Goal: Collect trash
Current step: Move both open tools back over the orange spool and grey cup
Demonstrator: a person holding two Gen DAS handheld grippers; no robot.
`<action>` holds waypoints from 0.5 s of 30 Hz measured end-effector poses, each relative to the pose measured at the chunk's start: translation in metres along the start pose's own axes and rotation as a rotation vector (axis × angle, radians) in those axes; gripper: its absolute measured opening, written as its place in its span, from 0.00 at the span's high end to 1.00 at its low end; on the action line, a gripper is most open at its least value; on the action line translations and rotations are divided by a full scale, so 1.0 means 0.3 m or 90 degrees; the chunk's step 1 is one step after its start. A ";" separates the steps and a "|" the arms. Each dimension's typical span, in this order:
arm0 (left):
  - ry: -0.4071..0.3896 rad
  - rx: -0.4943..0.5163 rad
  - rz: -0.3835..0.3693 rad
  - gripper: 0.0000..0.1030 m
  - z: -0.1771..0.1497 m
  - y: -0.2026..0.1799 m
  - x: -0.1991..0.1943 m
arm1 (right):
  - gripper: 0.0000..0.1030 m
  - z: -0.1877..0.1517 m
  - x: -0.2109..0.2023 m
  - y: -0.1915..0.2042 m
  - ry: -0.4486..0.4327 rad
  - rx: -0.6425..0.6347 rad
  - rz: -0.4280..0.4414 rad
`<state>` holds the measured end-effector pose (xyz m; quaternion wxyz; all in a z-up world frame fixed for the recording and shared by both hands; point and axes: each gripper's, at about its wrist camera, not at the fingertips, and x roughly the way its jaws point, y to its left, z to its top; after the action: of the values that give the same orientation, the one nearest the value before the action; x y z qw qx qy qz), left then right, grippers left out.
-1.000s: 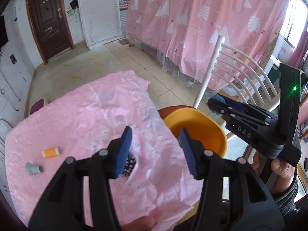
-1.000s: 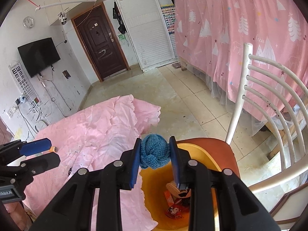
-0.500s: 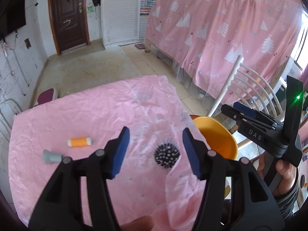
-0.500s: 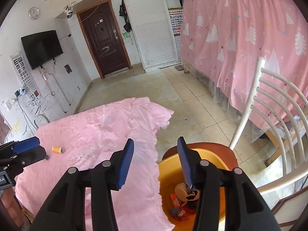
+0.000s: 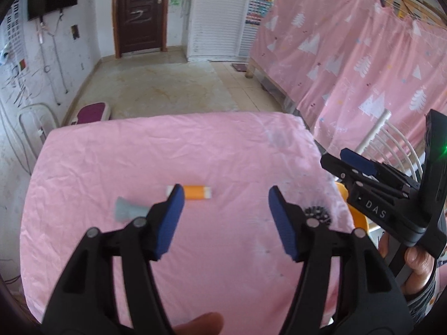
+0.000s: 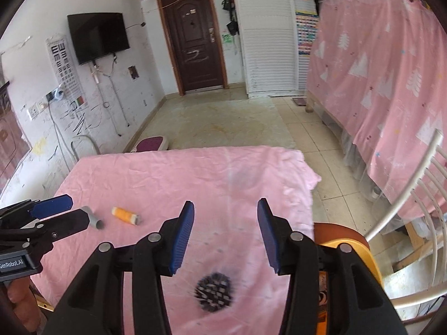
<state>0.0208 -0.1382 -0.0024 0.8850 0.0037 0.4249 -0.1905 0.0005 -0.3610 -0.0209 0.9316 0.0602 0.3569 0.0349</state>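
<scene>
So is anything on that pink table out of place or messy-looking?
Three stray bits lie loose on the wrinkled pink tablecloth: an orange spool on its side, a small grey plug-like piece beside it, and a black spiky ball near the edge by the yellow bin. Nothing looks spilled or broken.

a wrinkled matt pink cloth [image 5: 195, 150] covers the table; on it, a spiky black ball [image 6: 214, 291] beside the glossy orange plastic bin [image 6: 360, 254].

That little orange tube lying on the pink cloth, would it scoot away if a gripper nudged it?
Probably. The orange tube is a cylinder lying on its side, so a sideways nudge would likely roll it. It looks small and light. The wrinkled pink cloth might slow it somewhat.
</scene>
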 end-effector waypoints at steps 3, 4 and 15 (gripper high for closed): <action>0.005 -0.021 0.011 0.41 -0.004 0.066 0.003 | 0.64 0.010 0.037 0.073 0.010 -0.020 0.012; 0.006 -0.029 0.015 0.41 -0.005 0.092 0.005 | 0.64 0.012 0.051 0.097 0.014 -0.027 0.016; 0.035 -0.059 0.044 0.41 -0.027 0.256 0.053 | 0.64 0.009 0.164 0.273 0.055 -0.072 0.030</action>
<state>0.0497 -0.0710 -0.0315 0.8783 -0.0174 0.4570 -0.1395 0.0369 -0.2748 -0.0402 0.9162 0.0143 0.3925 0.0794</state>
